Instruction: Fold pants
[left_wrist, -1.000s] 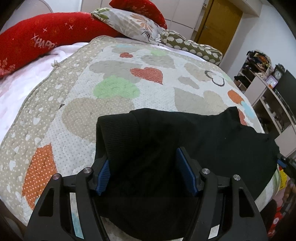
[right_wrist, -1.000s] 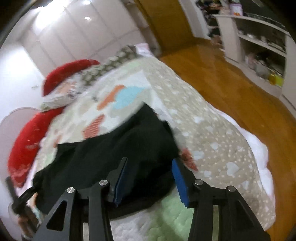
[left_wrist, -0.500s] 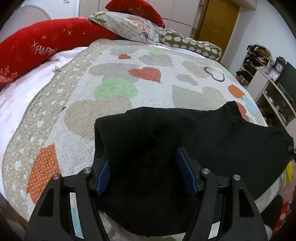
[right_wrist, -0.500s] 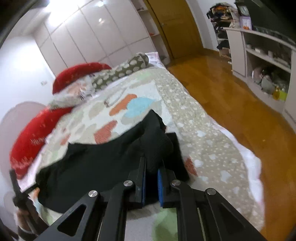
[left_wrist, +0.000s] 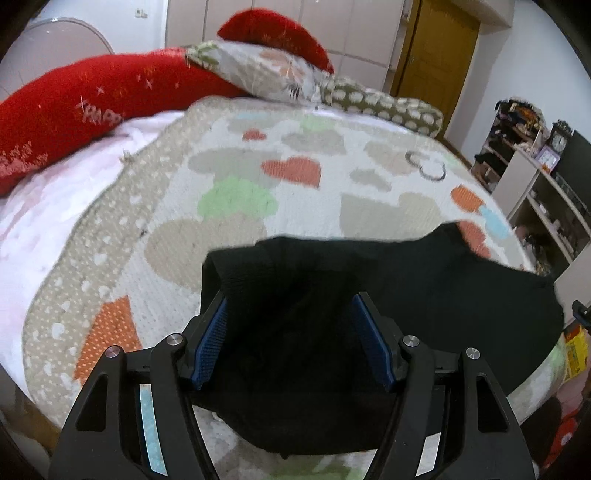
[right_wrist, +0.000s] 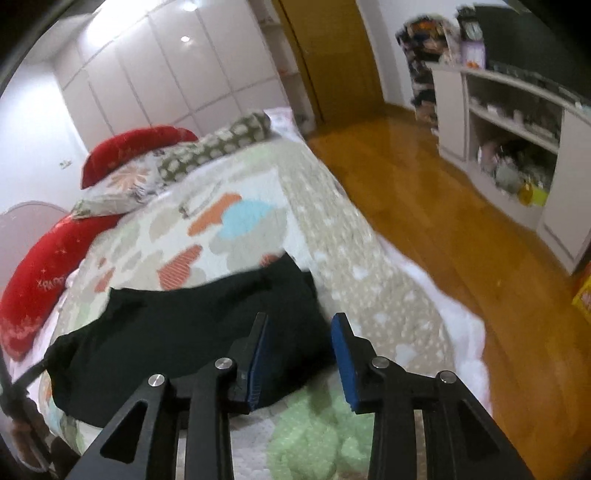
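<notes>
Now the right claw (right_wrist: 299, 360) is opening again: half a second back its pads were pinched together on the pants (right_wrist: 184, 332), and at this moment blue pads stand apart with the black cloth's edge lying loose between them, not pressed. That looks like a release, so this end has probably been set down. The left claw (left_wrist: 291, 339) holds wide as before, jaws apart over the ribbed waistband end, cloth bulging between the pads but seemingly not squeezed. The pants lie in a dark folded band across the near end of the bed (left_wrist: 240, 177), on the heart quilt. By my reading one fold is in; the next fold needs a fresh grip.
</notes>
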